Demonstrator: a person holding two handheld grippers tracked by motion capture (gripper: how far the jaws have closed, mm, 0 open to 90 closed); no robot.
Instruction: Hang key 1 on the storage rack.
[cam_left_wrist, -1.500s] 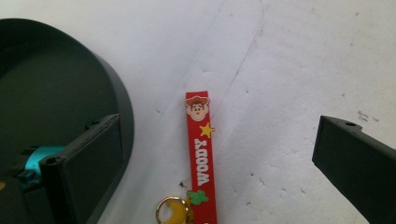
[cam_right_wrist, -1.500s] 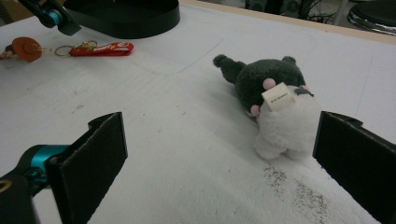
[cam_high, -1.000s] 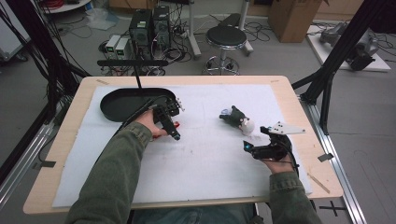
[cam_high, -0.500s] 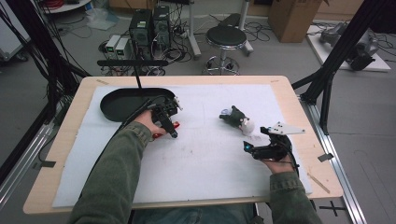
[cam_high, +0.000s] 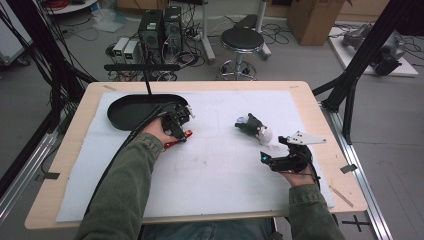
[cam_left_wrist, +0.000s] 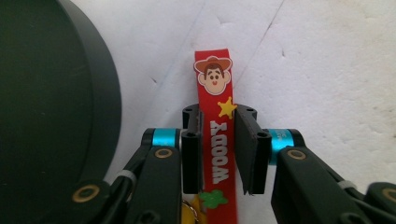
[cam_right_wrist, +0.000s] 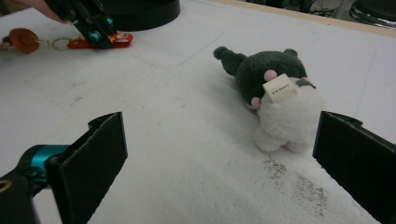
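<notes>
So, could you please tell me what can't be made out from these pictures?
- Left gripper view: the lower end of the red strap is cut off by the bottom edge; whether the left gripper pinches it is unclear.
- High view: the strap's print is too small, and the hand covers part of it.
- Right gripper view: the plush toy's face is turned away; its tag is too blurred to read.
</notes>
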